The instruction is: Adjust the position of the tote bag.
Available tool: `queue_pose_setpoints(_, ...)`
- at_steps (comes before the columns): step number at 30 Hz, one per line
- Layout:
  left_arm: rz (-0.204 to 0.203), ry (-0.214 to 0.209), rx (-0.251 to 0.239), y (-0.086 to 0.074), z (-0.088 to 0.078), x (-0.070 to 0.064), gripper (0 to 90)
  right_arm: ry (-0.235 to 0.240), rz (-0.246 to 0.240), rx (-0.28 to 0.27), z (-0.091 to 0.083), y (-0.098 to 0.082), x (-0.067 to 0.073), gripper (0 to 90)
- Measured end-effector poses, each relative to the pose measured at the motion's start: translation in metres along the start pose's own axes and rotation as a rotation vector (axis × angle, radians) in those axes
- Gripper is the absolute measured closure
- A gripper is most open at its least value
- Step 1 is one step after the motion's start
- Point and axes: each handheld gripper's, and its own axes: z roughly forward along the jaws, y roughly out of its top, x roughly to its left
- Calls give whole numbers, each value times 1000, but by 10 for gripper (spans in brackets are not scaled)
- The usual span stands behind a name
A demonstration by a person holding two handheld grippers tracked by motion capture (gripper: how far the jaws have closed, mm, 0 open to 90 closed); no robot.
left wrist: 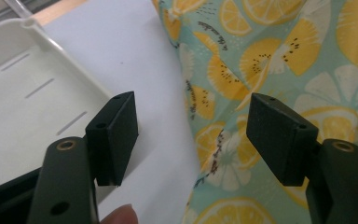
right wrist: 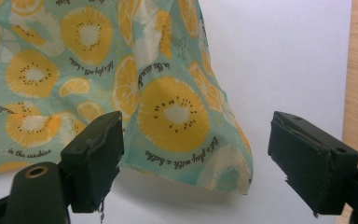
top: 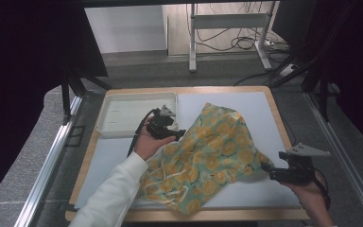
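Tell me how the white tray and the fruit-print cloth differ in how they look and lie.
The white tray is plain, stiff and rimmed; the fruit-print cloth is teal with yellow fruit slices, soft and rumpled. The tray sits flat at the table's far left; the cloth sprawls across the middle, humped up in places. Both rest on the white mat.

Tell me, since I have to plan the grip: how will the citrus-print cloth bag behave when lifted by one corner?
The cloth bag looks thin and creased, so it will likely drape and fold rather than hold shape. Its corner already curls off the white mat, suggesting it is light. The loose drawstring may dangle or snag.
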Motion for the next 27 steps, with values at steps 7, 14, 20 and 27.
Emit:
queue_pose_setpoints(7,27,-7,38,5,16,-9,308,-1,0,5,1,-1,-1,182)
queue_pose_setpoints(14,27,-7,52,15,25,-14,280,2,-3,14,3,-2,0,181)
queue_pose_setpoints(20,27,-3,105,16,46,-21,242,5,-6,16,3,-2,1,181)
queue_pose_setpoints(27,21,3,143,12,67,-24,212,5,-6,25,5,-3,0,181)
